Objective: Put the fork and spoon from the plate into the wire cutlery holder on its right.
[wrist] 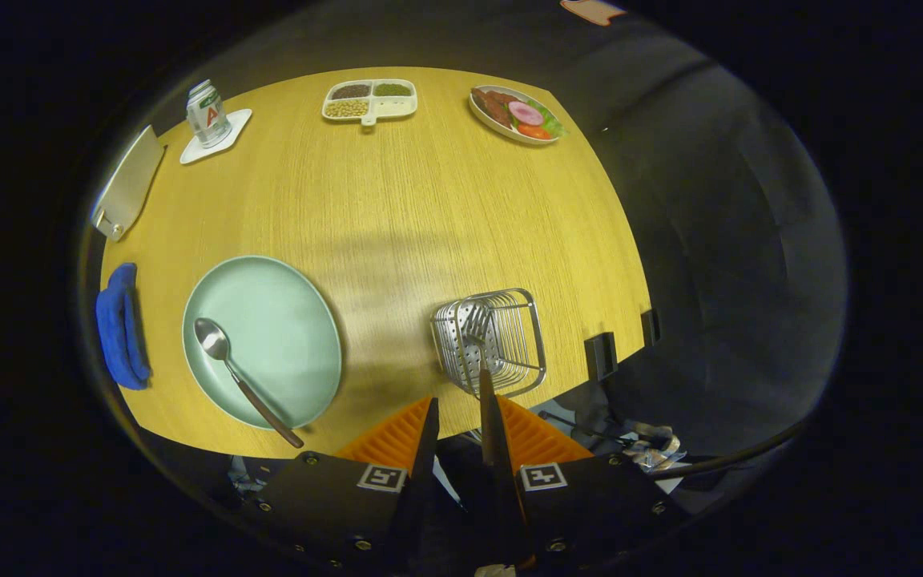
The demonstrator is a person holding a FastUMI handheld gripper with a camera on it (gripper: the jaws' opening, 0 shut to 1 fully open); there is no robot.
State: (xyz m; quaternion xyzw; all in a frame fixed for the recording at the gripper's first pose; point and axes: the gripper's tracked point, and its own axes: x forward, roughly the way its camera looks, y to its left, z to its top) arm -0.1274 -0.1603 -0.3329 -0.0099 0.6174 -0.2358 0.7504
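A fork [480,353] hangs tines-down over the wire cutlery holder [509,336], its head inside the basket's rim. The dark handle runs back along the inner face of the right finger [521,429]. The left finger [405,437] stands apart from the handle, with a clear gap between them. My gripper [465,413] is open, right above the holder's near edge. A spoon [241,377] lies on the pale green plate [285,312] to the left of the holder, bowl away from me and dark handle over the plate's near rim.
A blue cloth [118,324] lies left of the plate. At the far side of the wooden table [429,200] are a can on a white coaster [209,120], a divided snack tray [369,100] and a plate of food [516,114]. The table edge runs just behind the holder.
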